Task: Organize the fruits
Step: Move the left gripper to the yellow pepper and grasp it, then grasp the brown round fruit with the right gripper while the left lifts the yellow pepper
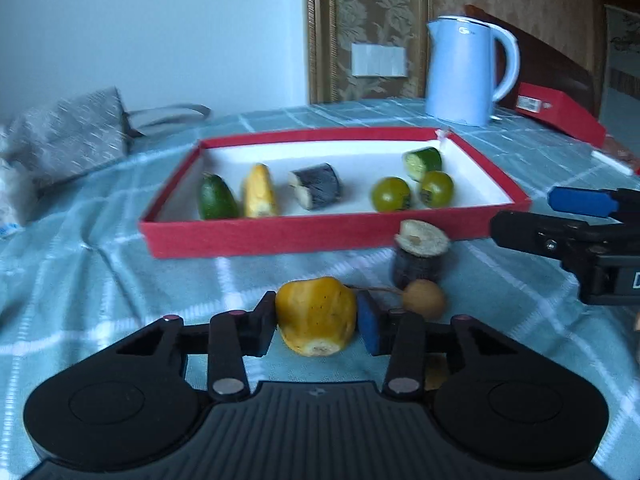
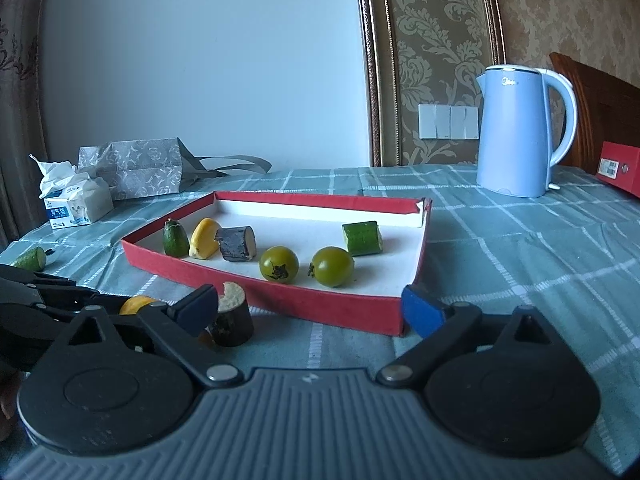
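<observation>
gripping a yellow fruit piece (image 1: pixel 316 316) on the checked tablecloth (image 1: pixel 120 280) just in front of the red tray (image 1: pixel 256 236), left gripper (image 1: pixel 316 322) has its pads vs both sides, w/ right gripper (image 2: pixel 310 308) wide & empty nearby.

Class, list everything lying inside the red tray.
Inside the red tray: two cucumber pieces, a yellow piece, a dark stalk piece and two green tomatoes. Nothing looks hidden.

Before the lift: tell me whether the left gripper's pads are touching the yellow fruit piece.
Touching. In the left wrist view the left gripper has both pads pressed against the sides of the yellow fruit piece, with no gap showing on either side.
</observation>
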The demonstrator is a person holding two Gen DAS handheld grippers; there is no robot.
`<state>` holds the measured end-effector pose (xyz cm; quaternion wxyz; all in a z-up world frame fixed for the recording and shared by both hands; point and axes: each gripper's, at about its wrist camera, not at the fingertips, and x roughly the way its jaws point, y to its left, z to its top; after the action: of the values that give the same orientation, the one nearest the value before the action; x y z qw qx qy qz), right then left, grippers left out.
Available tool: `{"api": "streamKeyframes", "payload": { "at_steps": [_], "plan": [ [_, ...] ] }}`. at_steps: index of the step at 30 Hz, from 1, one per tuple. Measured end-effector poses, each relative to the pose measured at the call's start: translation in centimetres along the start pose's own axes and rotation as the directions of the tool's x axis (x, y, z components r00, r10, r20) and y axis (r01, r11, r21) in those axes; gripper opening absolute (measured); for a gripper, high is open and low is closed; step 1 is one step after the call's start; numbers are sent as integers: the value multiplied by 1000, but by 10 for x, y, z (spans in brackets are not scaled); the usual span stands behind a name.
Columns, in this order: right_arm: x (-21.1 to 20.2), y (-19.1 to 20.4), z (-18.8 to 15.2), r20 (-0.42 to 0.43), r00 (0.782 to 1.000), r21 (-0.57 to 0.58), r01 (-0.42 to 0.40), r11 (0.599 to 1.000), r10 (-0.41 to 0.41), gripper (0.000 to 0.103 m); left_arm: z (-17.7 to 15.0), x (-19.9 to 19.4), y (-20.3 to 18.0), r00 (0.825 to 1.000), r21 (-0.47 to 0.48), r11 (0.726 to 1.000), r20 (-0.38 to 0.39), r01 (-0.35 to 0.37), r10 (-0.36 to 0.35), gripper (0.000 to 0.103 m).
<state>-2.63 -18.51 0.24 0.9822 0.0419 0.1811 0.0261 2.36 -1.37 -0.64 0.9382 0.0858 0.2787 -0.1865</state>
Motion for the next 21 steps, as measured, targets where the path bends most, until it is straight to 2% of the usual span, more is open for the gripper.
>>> {"api": "streamKeyframes", "payload": {
  "at_steps": [5, 8, 10, 13, 16, 19, 21],
  "plan": [
    [4, 4, 0, -33, 999, -22, -28, 999, 28, 83, 4, -6, 23, 998, -114, 992, 33, -56, 60, 41],
    [1, 9, -2, -41, 994, -37, -103, 994, 102, 83, 5, -4, 36, 996, -175, 981, 15, -83, 87, 41],
    [-2, 17, -4, -51, 981, -70, -189, 980, 185, 83, 5, -4, 42, 995, -199, 975, 10, -98, 102, 41],
    [-6, 32, -7, -83, 956, -129, -290, 948, 281, 75, 5, -4, 47, 994, -218, 970, 7, -104, 108, 41],
    [-3, 46, -10, -128, 949, -188, -310, 932, 289, 67, 4, -4, 48, 994, -217, 970, 3, -106, 110, 41],
    [-4, 47, -10, -146, 929, -173, -362, 916, 339, 67, 4, -4, 46, 994, -210, 972, -1, -106, 109, 41],
    [-5, 50, -11, -151, 919, -183, -388, 903, 364, 61, 4, -4, 46, 995, -209, 972, -4, -103, 104, 41]
  ]
}}
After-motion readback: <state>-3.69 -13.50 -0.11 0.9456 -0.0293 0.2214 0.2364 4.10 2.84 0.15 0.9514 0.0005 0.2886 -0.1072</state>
